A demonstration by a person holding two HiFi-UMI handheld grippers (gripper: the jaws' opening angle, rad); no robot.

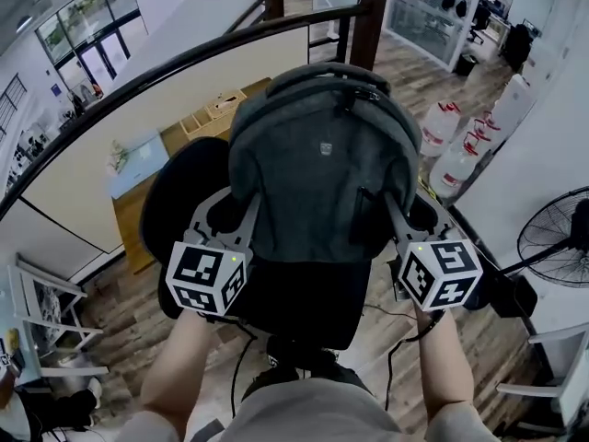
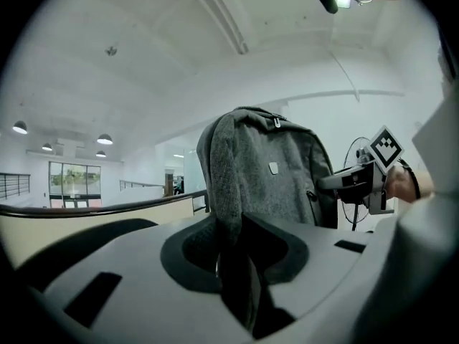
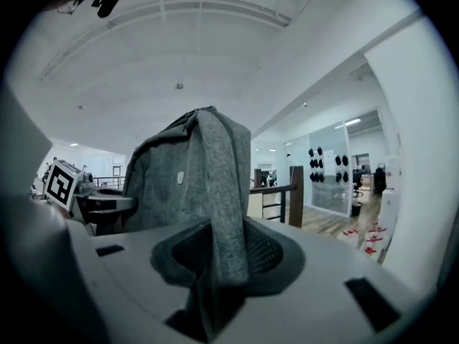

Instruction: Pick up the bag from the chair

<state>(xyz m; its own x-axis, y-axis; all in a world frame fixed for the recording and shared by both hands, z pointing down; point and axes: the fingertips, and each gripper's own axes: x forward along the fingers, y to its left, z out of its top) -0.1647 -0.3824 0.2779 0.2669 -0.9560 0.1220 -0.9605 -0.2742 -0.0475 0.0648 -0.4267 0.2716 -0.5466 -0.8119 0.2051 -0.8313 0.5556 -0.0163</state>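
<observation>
The left gripper and the right gripper hold a grey bag up between them, one on each side of it. The bag stands upright, its top handle away from the person and its front panel with a small badge facing up toward the head camera.

In the left gripper view the jaws stand narrow, pinched on a fold of grey fabric at the bag's side edge; the fold runs up from between the pads into the body of the bag just ahead. In the right gripper view the jaws are likewise narrow and clamped on a grey fabric strip at the opposite edge, which hangs down through the gap. Each gripper shows in the other's view, just across the bag, at about the same height.

A black chair lies below both grippers and under the bag, its dark padding showing to the left of the left gripper and beneath the marker cubes. Whether the bag's bottom touches the chair cannot be told, since the bag itself covers that spot.

Beyond the bag, ahead of the grippers, runs a dark railing. To the right of the right gripper stand water jugs and a fan.
</observation>
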